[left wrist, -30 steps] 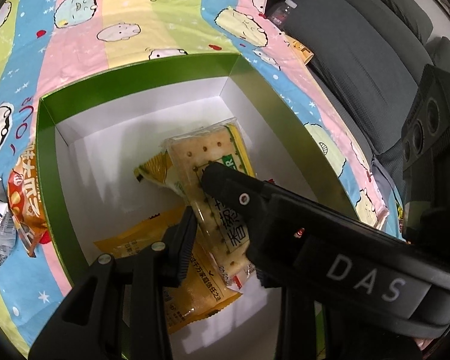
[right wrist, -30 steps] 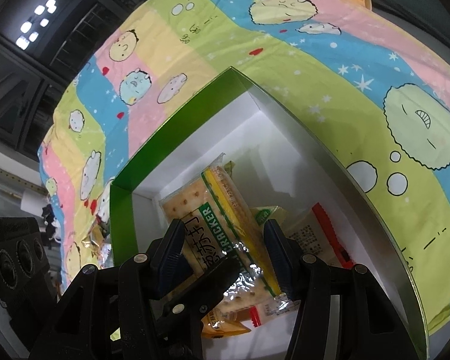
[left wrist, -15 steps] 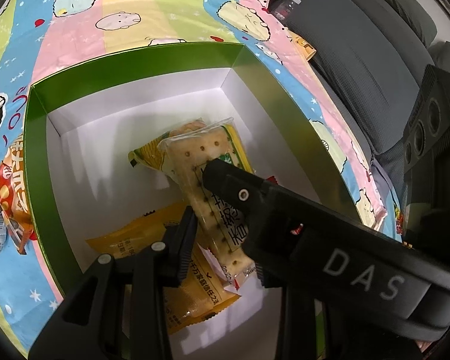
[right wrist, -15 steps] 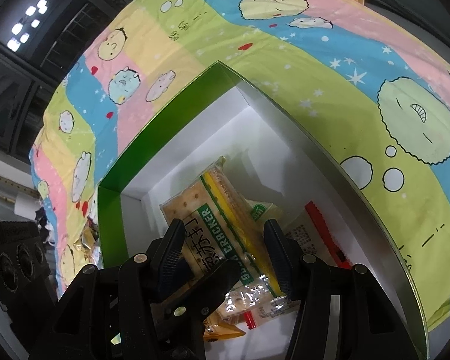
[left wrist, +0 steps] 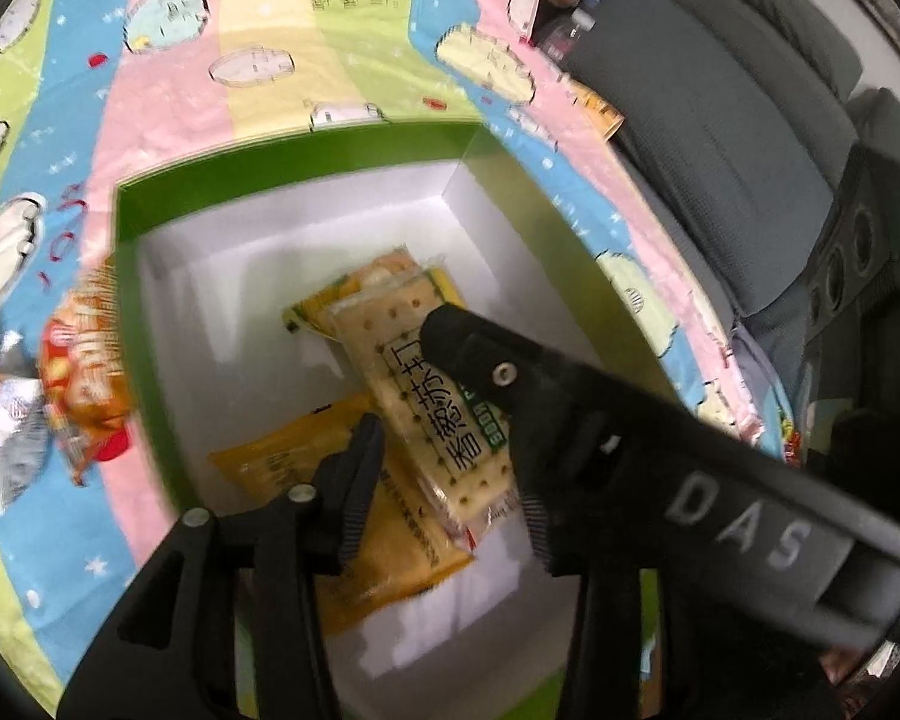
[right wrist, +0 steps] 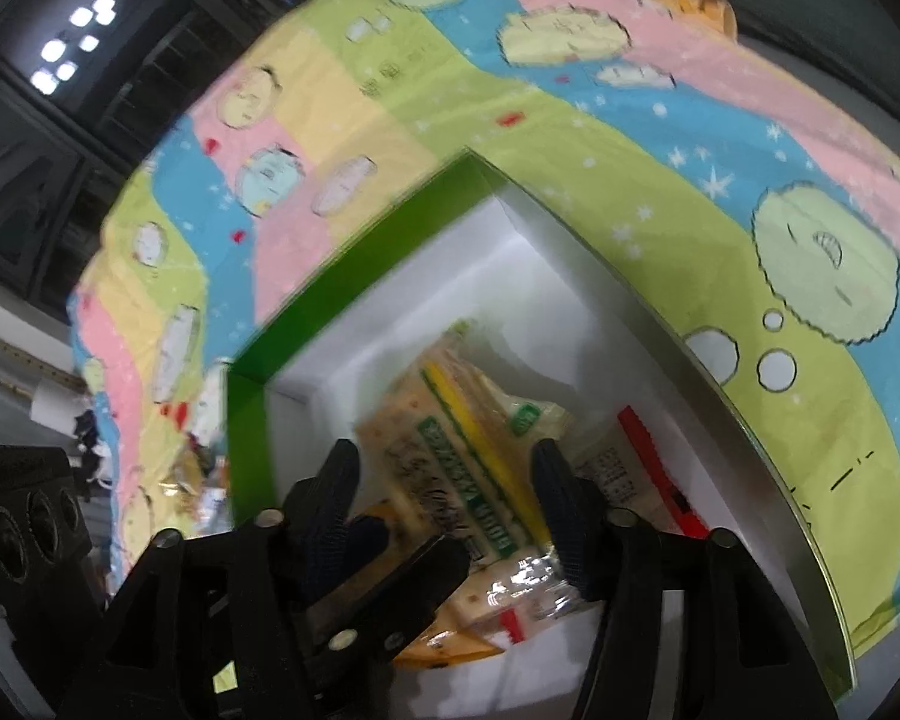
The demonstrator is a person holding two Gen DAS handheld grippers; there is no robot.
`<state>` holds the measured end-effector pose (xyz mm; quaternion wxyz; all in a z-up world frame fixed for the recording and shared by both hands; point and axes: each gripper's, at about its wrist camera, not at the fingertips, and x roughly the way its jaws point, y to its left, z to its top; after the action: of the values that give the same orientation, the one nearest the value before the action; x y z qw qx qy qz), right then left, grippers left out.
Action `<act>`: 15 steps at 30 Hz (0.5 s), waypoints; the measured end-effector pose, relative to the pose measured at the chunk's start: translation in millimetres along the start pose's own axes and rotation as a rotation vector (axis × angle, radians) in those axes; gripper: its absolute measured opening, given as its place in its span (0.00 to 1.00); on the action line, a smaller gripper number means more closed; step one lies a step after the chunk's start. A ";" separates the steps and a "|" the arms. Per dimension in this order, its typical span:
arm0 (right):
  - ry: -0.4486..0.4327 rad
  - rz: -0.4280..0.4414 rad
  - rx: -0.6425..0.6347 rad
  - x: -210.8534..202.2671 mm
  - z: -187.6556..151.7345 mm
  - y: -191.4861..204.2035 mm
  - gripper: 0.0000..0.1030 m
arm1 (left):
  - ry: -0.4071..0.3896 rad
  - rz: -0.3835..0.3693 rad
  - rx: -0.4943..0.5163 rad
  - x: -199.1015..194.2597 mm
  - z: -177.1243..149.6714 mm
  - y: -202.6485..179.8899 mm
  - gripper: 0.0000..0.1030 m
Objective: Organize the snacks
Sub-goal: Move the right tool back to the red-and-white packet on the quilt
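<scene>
Lying between both open claws (right wrist: 444, 480), cracker pack (left wrist: 432, 414) inside green box (left wrist: 294, 162).

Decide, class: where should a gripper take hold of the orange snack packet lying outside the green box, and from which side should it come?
Grip the orange snack packet across its narrow width near the middle, coming down from above. It lies flat on the patterned cloth beside the green box wall, so a sideways approach from the box side looks blocked. Motion blur hides its edges.
</scene>
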<state>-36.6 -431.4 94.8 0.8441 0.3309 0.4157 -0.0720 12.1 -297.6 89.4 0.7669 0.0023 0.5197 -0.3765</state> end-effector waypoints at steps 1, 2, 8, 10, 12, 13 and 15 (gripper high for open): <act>-0.014 0.015 -0.009 -5.7 -1.5 3.1 0.66 | -0.022 0.003 -0.003 -13.0 -2.3 3.2 0.57; -0.032 0.031 -0.023 -13.1 -3.6 7.2 0.66 | -0.046 0.009 -0.008 -26.1 -4.7 7.2 0.61; -0.101 0.066 -0.102 -43.8 -18.8 36.3 0.77 | -0.182 0.069 -0.085 -108.6 -29.8 55.3 0.78; -0.090 0.079 -0.125 -46.5 -24.2 47.0 0.81 | -0.214 0.104 -0.118 -130.1 -40.5 73.8 0.84; -0.077 0.091 -0.157 -48.3 -31.3 62.8 0.82 | -0.262 0.151 -0.164 -154.8 -56.0 95.8 0.89; -0.071 0.093 -0.168 -48.3 -33.9 67.4 0.83 | -0.282 0.179 -0.189 -165.0 -63.8 106.3 0.91; -0.052 0.100 -0.199 -47.4 -39.2 85.0 0.83 | -0.316 0.236 -0.249 -182.3 -79.3 128.5 0.93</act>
<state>-59.1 -348.9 155.7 0.8859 0.2639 0.3816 0.0031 -8.6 -69.4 148.7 0.8719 -0.0906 0.4318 -0.2126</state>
